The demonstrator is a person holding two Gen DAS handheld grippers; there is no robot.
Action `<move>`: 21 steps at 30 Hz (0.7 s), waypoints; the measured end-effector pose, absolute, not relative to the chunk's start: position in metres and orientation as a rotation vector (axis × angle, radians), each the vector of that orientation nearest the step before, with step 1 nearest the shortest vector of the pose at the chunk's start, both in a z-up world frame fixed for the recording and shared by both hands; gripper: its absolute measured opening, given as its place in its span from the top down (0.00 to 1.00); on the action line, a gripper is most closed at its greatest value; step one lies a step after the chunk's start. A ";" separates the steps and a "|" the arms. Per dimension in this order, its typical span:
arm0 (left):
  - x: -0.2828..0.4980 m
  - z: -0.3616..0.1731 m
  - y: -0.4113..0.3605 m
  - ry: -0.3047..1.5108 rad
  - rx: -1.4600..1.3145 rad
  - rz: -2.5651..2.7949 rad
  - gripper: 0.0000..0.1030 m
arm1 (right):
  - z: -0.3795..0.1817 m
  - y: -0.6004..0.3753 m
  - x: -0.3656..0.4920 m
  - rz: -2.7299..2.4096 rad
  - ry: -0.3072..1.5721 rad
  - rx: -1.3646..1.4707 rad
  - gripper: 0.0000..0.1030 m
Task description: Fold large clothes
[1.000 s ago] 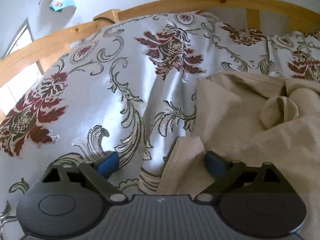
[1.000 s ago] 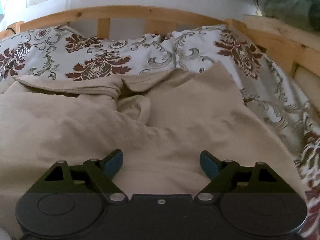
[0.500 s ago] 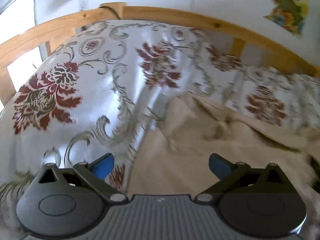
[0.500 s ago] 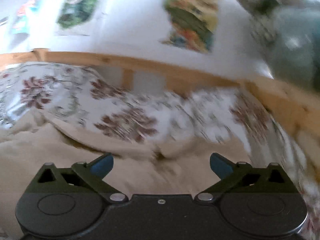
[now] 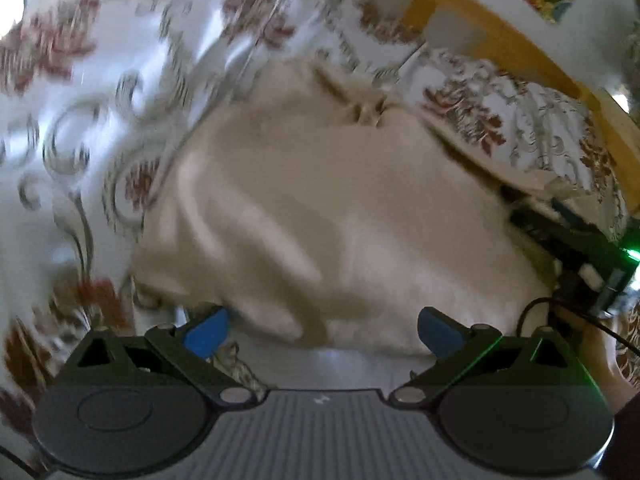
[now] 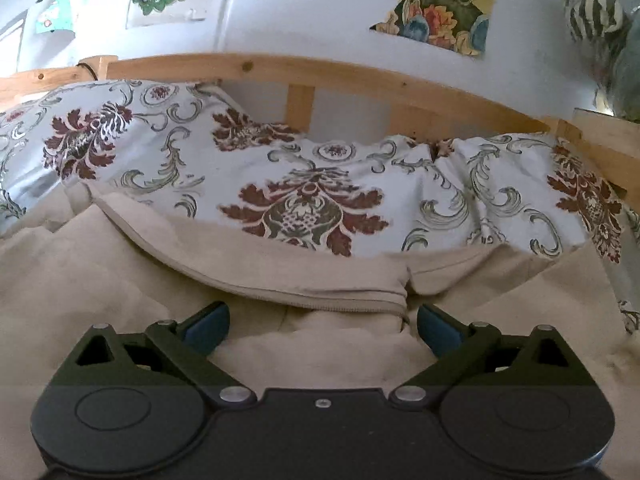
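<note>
A large beige garment (image 5: 320, 208) lies rumpled on a floral bedspread (image 5: 80, 128). My left gripper (image 5: 322, 326) is open and empty, above the garment's near edge; the view is blurred. My right gripper (image 6: 322, 322) is open and empty, low over the garment (image 6: 100, 300), just short of its hemmed far edge (image 6: 320, 292). The right gripper also shows at the right edge of the left wrist view (image 5: 576, 240), at the garment's far side.
A wooden bed rail (image 6: 320, 76) runs behind the bedspread (image 6: 320, 184), against a white wall with posters (image 6: 436, 4). A second rail (image 6: 600, 140) stands at the right. A striped dark object (image 6: 600, 8) hangs at the upper right.
My left gripper swung right, so the garment now fills its view and the right gripper shows in it. My right gripper moved forward to the garment's far hem. Both stayed open.
</note>
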State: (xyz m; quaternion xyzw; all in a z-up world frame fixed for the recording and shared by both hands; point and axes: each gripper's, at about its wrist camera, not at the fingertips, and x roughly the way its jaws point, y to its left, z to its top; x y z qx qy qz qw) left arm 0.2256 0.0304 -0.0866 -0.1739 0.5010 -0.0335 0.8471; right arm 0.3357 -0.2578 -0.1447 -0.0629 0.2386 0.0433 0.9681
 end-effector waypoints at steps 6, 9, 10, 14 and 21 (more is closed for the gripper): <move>0.231 -0.110 0.040 1.130 -0.531 -0.104 0.00 | -0.114 -0.249 0.325 0.023 0.302 -0.161 0.01; 0.231 -0.112 0.042 1.108 -0.547 -0.099 0.00 | -0.124 -0.252 0.344 -0.031 0.375 -0.171 0.01; 0.232 -0.113 0.042 1.103 -0.554 -0.100 0.00 | -0.130 -0.254 0.350 -0.033 0.420 -0.165 0.01; 0.234 -0.114 0.045 1.080 -0.581 -0.101 0.00 | -0.153 -0.262 0.371 0.003 0.566 -0.117 0.01; 0.239 -0.117 0.056 1.042 -0.682 -0.052 0.00 | -0.141 -0.270 0.365 0.030 0.558 -0.081 0.01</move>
